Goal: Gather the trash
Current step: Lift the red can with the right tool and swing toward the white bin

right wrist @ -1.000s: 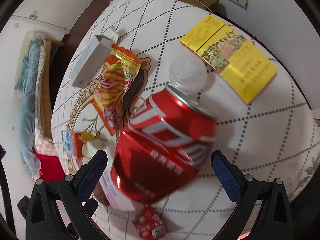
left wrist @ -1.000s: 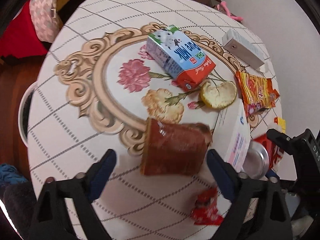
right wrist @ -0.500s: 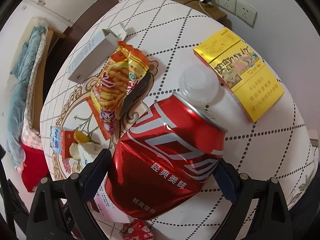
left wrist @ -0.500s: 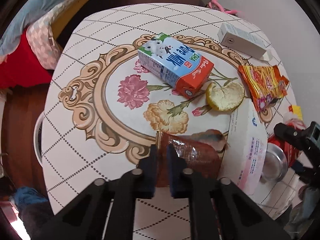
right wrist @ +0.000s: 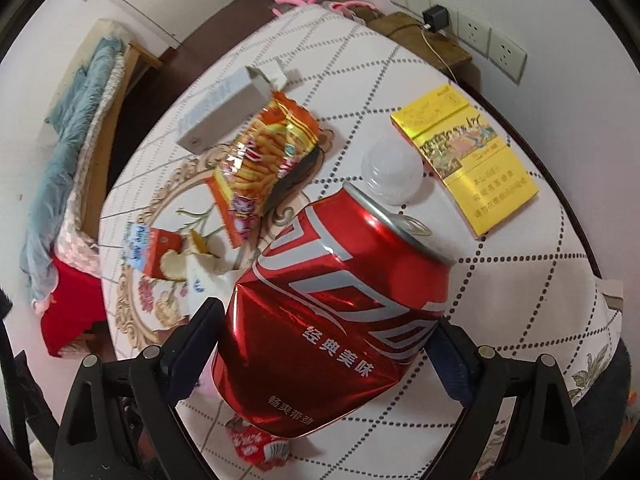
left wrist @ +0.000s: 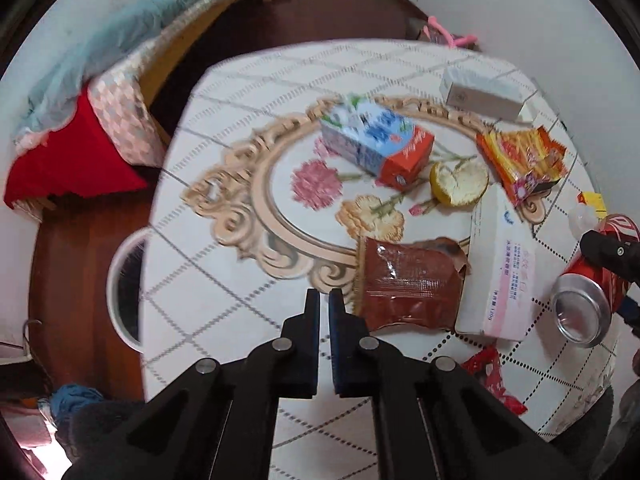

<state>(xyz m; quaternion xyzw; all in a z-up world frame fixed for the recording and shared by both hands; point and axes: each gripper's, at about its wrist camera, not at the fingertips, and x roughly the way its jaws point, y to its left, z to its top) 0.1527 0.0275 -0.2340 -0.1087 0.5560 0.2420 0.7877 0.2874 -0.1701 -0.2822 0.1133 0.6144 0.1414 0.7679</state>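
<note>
My right gripper (right wrist: 320, 340) is shut on a dented red cola can (right wrist: 336, 312), held above the table; the can also shows in the left wrist view (left wrist: 592, 292). My left gripper (left wrist: 325, 300) is shut and empty, just left of a brown snack wrapper (left wrist: 408, 284) lying on the table. Other trash lies around: a blue milk carton (left wrist: 372, 140), an orange peel (left wrist: 460, 182), an orange chips bag (left wrist: 520, 160), a small red wrapper (left wrist: 492, 376).
The round table (left wrist: 208, 280) has a floral cloth. A white-pink box (left wrist: 504, 264), a grey box (left wrist: 480, 96), a yellow carton (right wrist: 464, 156) and a clear lid (right wrist: 392, 172) lie on it. A white bin rim (left wrist: 120, 284) stands left. A bed is beyond.
My left gripper shut without holding the brown wrapper and pulled back and up. My right gripper closed on the cola can and lifted it slightly.
</note>
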